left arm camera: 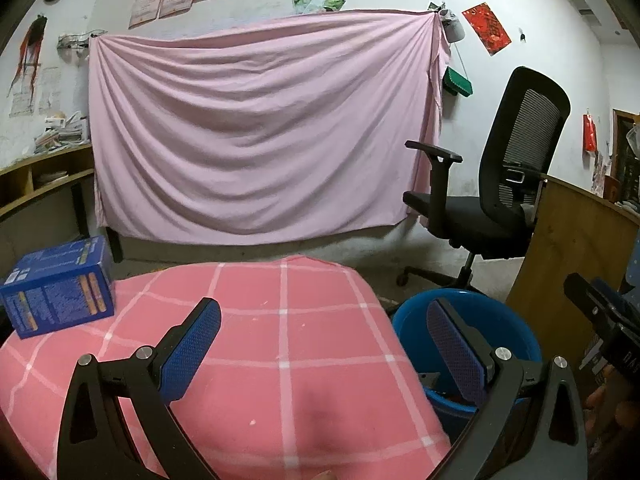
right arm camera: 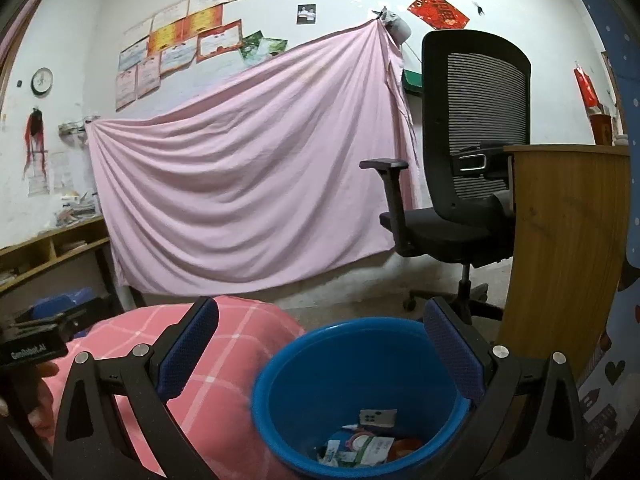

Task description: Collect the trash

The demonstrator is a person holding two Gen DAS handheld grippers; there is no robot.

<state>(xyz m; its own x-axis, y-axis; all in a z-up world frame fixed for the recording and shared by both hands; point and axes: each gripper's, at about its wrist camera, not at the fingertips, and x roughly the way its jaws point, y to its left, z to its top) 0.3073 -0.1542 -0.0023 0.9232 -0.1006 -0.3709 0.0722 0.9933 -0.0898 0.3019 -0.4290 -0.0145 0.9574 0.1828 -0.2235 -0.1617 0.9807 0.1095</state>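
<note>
Blue bucket [right arm camera: 360, 396] at six o'clock in the right wrist view, trash [right arm camera: 364, 446] at its bottom, right gripper [right arm camera: 320, 360] above it, jaws wide and empty, left gripper [left arm camera: 324, 356] released over pink checked cloth [left arm camera: 280, 320], blue box [left arm camera: 60, 286] at nine o'clock

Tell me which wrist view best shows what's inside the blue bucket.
The right wrist view: it looks down into the blue bucket, showing wrappers at the bottom. The left wrist view catches only its rim and inner wall behind a gripper finger.
</note>
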